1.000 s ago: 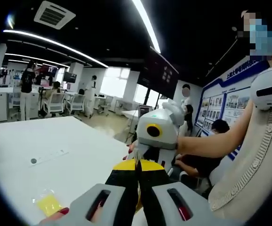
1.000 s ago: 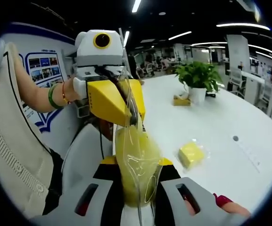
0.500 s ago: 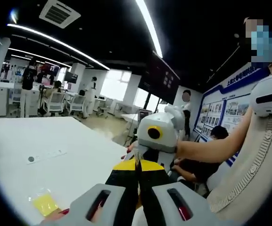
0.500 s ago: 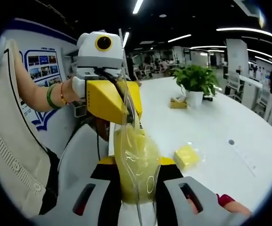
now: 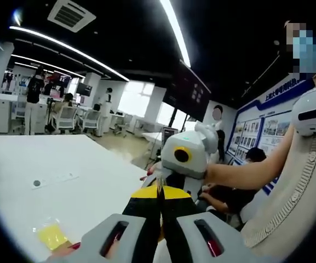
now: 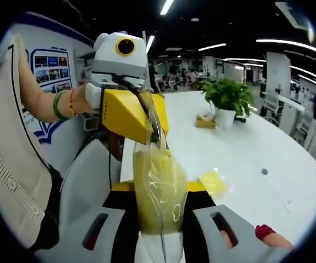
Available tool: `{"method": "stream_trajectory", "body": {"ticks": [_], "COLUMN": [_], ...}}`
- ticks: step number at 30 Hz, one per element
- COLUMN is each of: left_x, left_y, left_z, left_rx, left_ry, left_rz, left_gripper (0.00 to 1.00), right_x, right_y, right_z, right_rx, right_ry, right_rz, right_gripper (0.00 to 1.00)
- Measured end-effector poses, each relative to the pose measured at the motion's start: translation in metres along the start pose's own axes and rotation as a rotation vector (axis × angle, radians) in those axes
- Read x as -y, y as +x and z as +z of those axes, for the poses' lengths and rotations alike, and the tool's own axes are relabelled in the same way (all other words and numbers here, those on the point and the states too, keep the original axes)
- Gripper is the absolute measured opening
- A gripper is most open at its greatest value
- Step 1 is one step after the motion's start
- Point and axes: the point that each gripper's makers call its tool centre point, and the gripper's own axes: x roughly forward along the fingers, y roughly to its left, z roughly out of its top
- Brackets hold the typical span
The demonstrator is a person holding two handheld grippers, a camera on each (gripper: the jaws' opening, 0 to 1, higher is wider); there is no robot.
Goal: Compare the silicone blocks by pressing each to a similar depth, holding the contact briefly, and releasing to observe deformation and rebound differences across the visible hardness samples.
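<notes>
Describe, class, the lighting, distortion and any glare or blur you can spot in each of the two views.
Left gripper view: ceiling light strips bend with fisheye distortion, the window is blown out, and the white table looks washed pale. Right gripper view: the clear bag with a yellow block is close and soft, with glare along its plastic; the plant is sharper.

Left gripper (image 5: pixel 160 193) jaws pressed together, seen also in right gripper view (image 6: pixel 156 138) with yellow jaws clamped on the bag's top edge. Right gripper (image 6: pixel 159 193) jaws closed on the bagged silicone block (image 6: pixel 159 189). Person's left wrist (image 6: pixel 64 104) wears bracelets.
</notes>
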Motion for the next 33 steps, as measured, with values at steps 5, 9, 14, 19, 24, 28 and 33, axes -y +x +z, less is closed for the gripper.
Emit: {"method": "stream_trajectory", "body": {"ticks": [5,9,14,19,24,28,33], "left_x": [-0.001,-0.002,-0.004,-0.006,-0.010,-0.012,-0.016], "left_y": [-0.001,-0.002,-0.002,-0.002,-0.001,-0.001,-0.003], "left_z": [0.000,-0.001,-0.003,-0.006,-0.008,-0.010,-0.013], "left_rx": [0.007,0.005,0.004,0.002,0.008,0.010,0.016], "left_ry": [-0.010,-0.017,-0.026,-0.038,-0.058,-0.058,-0.086], "left_rz": [0.002,0.004,0.010,0.010,0.018,0.019,0.027], "left_gripper": [0.00,0.00,0.00,0.00,0.00,0.00,0.00], "right_x": [0.000,0.000,0.002,0.003,0.005,0.006,0.007], "right_y": [0.000,0.002,0.002,0.004,0.005,0.007,0.009], "right_z": [0.000,-0.001,-0.003,-0.006,-0.009,-0.010,-0.013], "right_rx": [0.000,-0.006,-0.013,-0.022,-0.023,-0.025,-0.029], "right_ry": [-0.011,-0.017,-0.021,-0.021,-0.025,-0.032,-0.039], "right_rz": [0.004,0.006,0.003,0.006,0.003,0.007,0.012], "right_gripper": [0.22,0.23,0.24,0.25,0.26,0.26,0.27]}}
